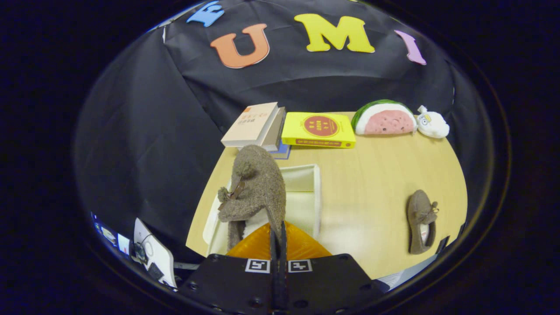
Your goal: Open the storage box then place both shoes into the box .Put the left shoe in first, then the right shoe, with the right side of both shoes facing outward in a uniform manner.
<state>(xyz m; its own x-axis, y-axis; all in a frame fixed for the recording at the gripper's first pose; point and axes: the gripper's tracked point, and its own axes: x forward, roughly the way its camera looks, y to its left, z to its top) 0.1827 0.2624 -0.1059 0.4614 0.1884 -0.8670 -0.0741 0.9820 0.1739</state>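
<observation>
My gripper [277,227] is shut on the brown fuzzy shoe [256,183], pinching its heel edge between the two fingers. The shoe hangs toe-forward above the open white storage box [316,192], which lies on the wooden table just ahead of the fingers; the shoe's bow and opening face left. The second brown shoe [421,221] lies on the table well to the right of the box, opening up, bow toward the right. The box's left side is partly hidden by the held shoe.
Beyond the box lie a stack of books [258,127] and a yellow book [319,130]. A watermelon-slice plush [384,118] and a small white plush [433,123] sit at the table's far right. A white device [153,253] sits off the table's left.
</observation>
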